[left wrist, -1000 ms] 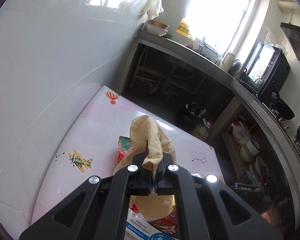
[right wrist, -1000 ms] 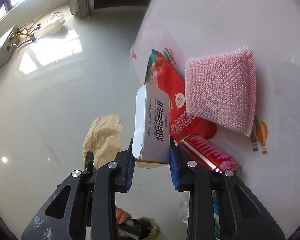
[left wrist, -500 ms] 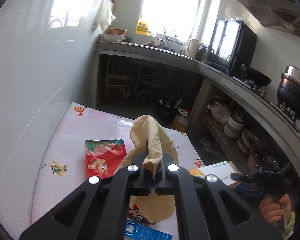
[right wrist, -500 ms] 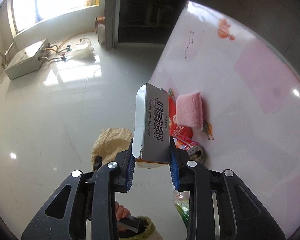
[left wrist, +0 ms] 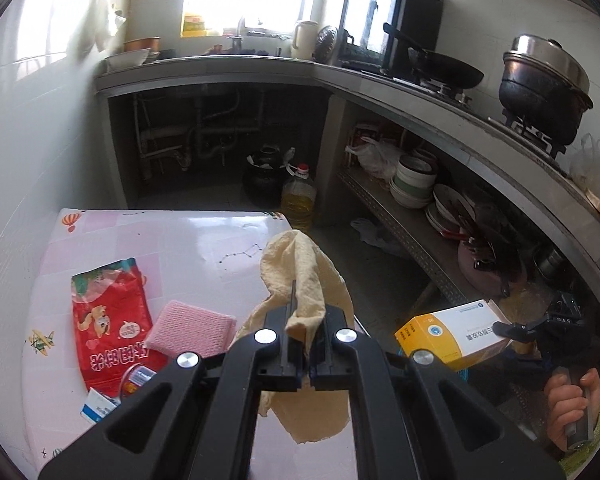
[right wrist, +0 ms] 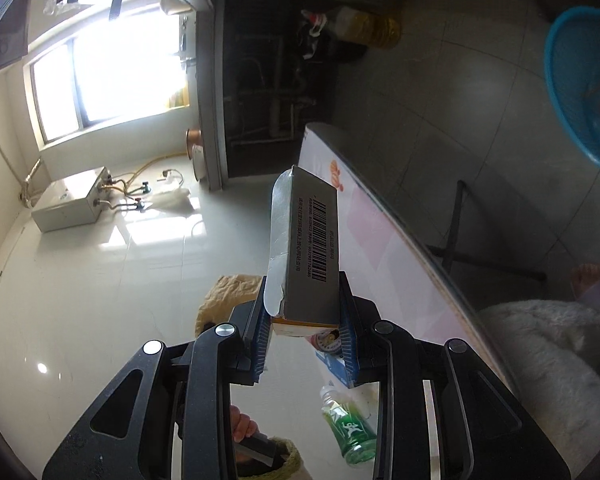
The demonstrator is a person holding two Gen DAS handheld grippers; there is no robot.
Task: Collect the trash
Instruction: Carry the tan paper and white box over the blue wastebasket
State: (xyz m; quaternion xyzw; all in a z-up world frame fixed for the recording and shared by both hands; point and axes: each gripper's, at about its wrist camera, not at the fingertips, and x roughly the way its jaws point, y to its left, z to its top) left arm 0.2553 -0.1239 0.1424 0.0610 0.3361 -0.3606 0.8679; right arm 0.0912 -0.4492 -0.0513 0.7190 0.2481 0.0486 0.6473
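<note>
My left gripper [left wrist: 306, 354] is shut on a crumpled tan paper bag [left wrist: 304, 276] and holds it up over the table's right edge. My right gripper [right wrist: 306, 344] is shut on a white and orange carton [right wrist: 310, 248] with a barcode, held off the table over the floor; the carton also shows in the left wrist view [left wrist: 452, 334]. On the pink patterned table [left wrist: 180, 240] lie a red snack bag [left wrist: 108, 320], a pink sponge [left wrist: 190, 330] and a small blue and white box [left wrist: 96, 406].
A blue plastic basket [right wrist: 580, 84] stands on the floor beyond the table. A green bottle [right wrist: 348, 428] lies under my right gripper. A kitchen counter [left wrist: 420, 88] with pots, shelves of dishes and an oil jug [left wrist: 298, 200] runs along the far and right walls.
Both grippers have lifted and swung away from the table, each keeping its load. The right one carried the carton off past the table's edge, and the basket has come into view.
</note>
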